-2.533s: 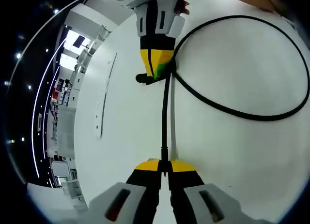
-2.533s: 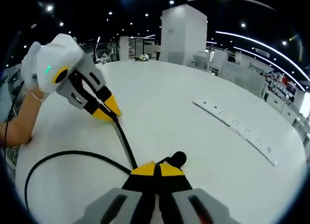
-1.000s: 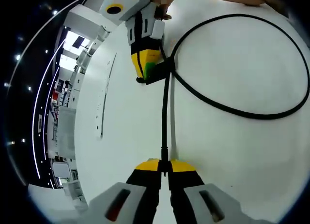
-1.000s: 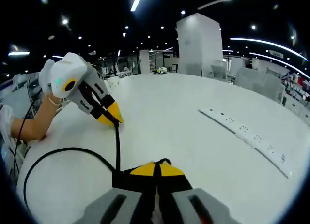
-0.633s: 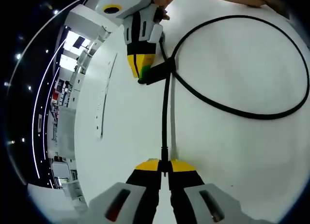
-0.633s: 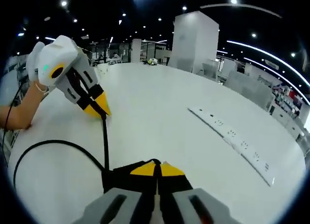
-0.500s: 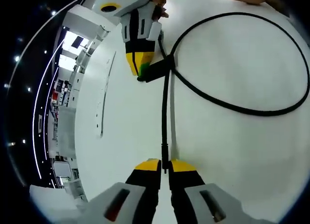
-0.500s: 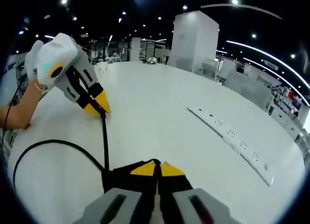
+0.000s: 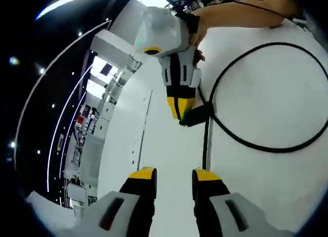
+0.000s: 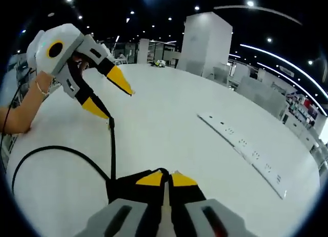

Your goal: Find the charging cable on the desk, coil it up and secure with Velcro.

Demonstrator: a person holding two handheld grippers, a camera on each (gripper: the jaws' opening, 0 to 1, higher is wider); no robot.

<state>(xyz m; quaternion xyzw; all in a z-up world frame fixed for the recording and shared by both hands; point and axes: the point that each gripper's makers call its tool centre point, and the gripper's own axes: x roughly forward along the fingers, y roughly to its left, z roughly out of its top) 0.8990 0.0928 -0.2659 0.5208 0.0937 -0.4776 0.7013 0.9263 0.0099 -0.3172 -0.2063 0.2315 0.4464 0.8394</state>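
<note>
- The left hand-held gripper (image 9: pixel 173 175) is standing with its two yellow-tipped jaws spread apart, and nothing is lying between them; the same tool (image 10: pixel 110 96) is showing in the right gripper view, lifted off the white counter (image 10: pixel 169 119) with its jaws splayed wide.
- The right hand-held gripper (image 10: pixel 167 178) is keeping its jaws pressed together on a black Velcro strap (image 10: pixel 120 188), which is wrapping around the cable where it crosses itself.
- In the left gripper view the right hand-held gripper (image 9: pixel 180 110) is pointing down at that strap (image 9: pixel 197 114), its tips touching it.
- The black charging cable (image 9: pixel 266 145) is lying on the counter (image 9: pixel 266 93) in one large open loop, running out to the right and back to the crossing at the strap.
- A straight tail of the cable is running from the crossing toward the left hand-held gripper's right jaw, ending just beside its tip; whether it is touching I cannot tell.
- A person's hand (image 9: pixel 197 29) is gripping the right tool's white body.
- A long white power strip (image 10: pixel 241 145) is lying well apart on the counter.
</note>
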